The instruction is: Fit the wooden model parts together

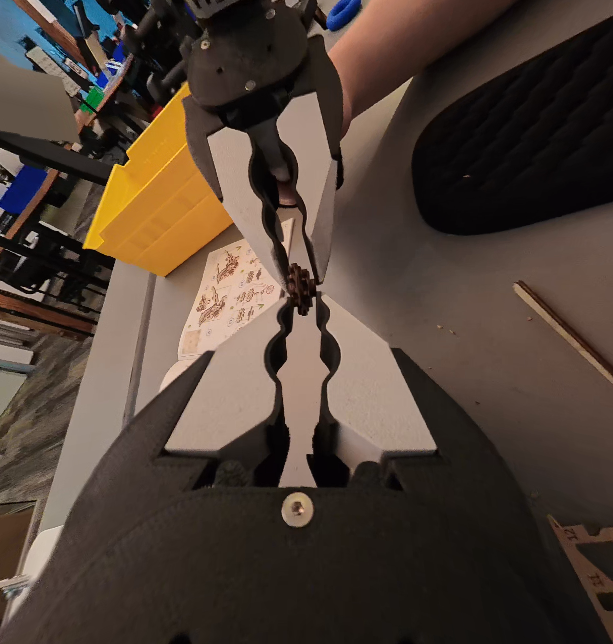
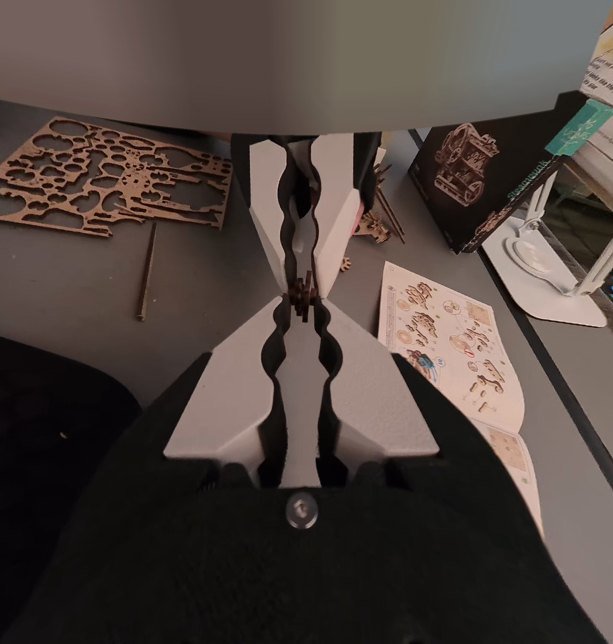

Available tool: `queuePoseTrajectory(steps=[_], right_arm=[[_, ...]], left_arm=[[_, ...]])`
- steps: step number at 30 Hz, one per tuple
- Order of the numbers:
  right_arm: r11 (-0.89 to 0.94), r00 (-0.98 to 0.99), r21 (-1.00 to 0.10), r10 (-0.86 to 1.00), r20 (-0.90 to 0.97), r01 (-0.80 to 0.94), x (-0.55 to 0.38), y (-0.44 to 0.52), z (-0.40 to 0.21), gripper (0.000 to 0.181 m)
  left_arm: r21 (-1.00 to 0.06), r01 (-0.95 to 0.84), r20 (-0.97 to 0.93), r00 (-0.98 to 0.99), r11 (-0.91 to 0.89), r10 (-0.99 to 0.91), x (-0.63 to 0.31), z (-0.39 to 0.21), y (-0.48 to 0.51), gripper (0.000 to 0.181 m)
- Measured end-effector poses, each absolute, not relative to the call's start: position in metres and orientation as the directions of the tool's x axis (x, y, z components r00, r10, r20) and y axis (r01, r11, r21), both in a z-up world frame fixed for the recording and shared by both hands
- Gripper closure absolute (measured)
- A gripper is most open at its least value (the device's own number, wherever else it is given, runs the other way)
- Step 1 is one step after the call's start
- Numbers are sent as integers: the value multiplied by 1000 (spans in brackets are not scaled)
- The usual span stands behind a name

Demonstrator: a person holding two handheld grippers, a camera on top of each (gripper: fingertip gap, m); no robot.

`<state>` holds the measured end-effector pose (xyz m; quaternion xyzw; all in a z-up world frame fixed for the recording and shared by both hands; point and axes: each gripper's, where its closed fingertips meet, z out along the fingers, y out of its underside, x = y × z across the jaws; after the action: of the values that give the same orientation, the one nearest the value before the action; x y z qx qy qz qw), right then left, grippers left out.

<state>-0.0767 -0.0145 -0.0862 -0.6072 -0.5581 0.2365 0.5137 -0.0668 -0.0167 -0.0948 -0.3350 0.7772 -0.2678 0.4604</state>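
A: Looking down the left gripper, I've got its two fingertips nearly together, pinched on a small dark wooden gear stack held up above the grey table.

B: And the right gripper comes in from the far side, tip to tip with it, narrow as well, nipping the same little piece.

A: So both grippers clamp one thing. How does it sit?

B: From the right wrist view the gear stack shows toothed discs edge-on, stacked side by side. Their flat faces look towards the fingers on either side. The stack's axle line seems to run across, from one finger to the other, though the piece is small and dark, so I can't be sure.

A: In that same view the right gripper meets the left gripper head-on, both in one line.

B: Around them: a punched-out wooden sheet lies flat far left, a thin wooden strip just beside it, pointing away from the camera.

A: An instruction sheet lies to the right, a dark model box stands behind it.

B: From the left view, a yellow bin sits at the table edge, and the instruction sheet lies just below the grippers' meeting point.
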Motion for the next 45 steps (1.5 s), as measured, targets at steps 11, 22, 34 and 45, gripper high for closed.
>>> queuePoseTrajectory(steps=[11,22,34,45], right_arm=[[347,139,-569,755,641,745,-69,5,-145,169],[23,257,-831,946,198,555,-76,-10,-113,168],[-288,344,-784,933,-102,550,-73,6,-136,171],[-267,328,-783,941,-85,562,-76,3,-143,171]], left_arm=[[-694,-519,-321,-398,499,-859,-82,-144,5,156],[-704,-520,-320,-375,484,-870,-82,-138,12,164],[-759,-487,-319,-300,432,-899,-82,-113,26,170],[-752,-493,-330,-294,438,-897,-81,-114,28,172]])
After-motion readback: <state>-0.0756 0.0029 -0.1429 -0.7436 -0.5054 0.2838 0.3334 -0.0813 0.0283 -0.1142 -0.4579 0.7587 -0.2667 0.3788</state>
